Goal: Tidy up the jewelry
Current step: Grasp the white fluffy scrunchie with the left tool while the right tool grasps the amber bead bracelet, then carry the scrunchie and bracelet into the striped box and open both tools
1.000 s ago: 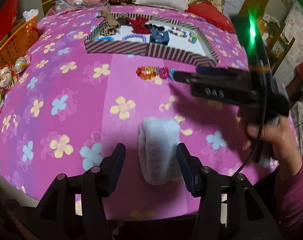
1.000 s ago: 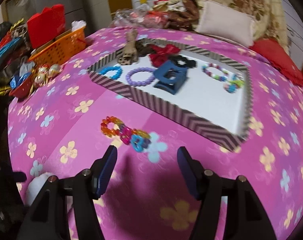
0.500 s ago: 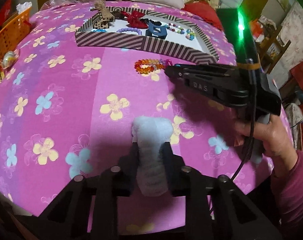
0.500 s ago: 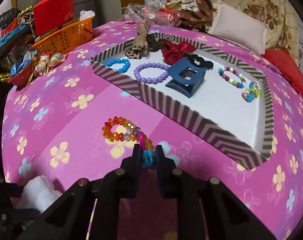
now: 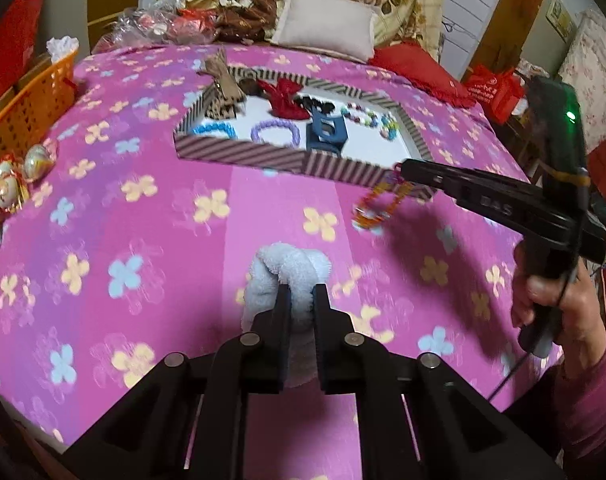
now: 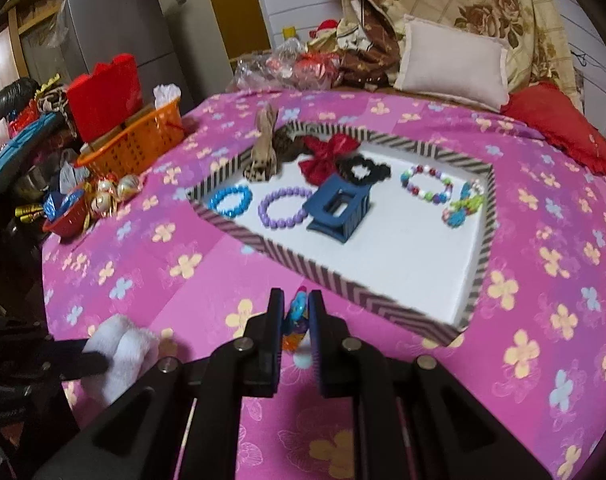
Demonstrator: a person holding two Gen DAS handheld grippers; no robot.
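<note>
Jewelry is mostly sorted already: the striped tray (image 6: 383,304) holds a blue bracelet (image 6: 229,200), a purple bracelet (image 6: 283,208), two multicolour bead bracelets (image 6: 425,182), a blue claw clip (image 6: 339,212), a black scrunchie (image 6: 361,168), a red bow (image 6: 327,152) and a leopard-print hair tie (image 6: 263,158), so eight pieces by my count.

Two pieces remain outside the tray. An orange bracelet (image 5: 377,204) hangs in the air just before the tray's near wall, pinched in the narrow jaws of the right hand-held gripper (image 6: 296,312). A white scrunchie (image 5: 287,276) sits well short of the tray, squeezed between the nearly closed jaws of the left hand-held gripper (image 5: 301,300); whether it has left the pink flowered cover (image 5: 143,240) I cannot tell.

Judging from this, the task is close to finished: both held pieces need carrying over the wall and setting on the tray's bare white floor.
</note>
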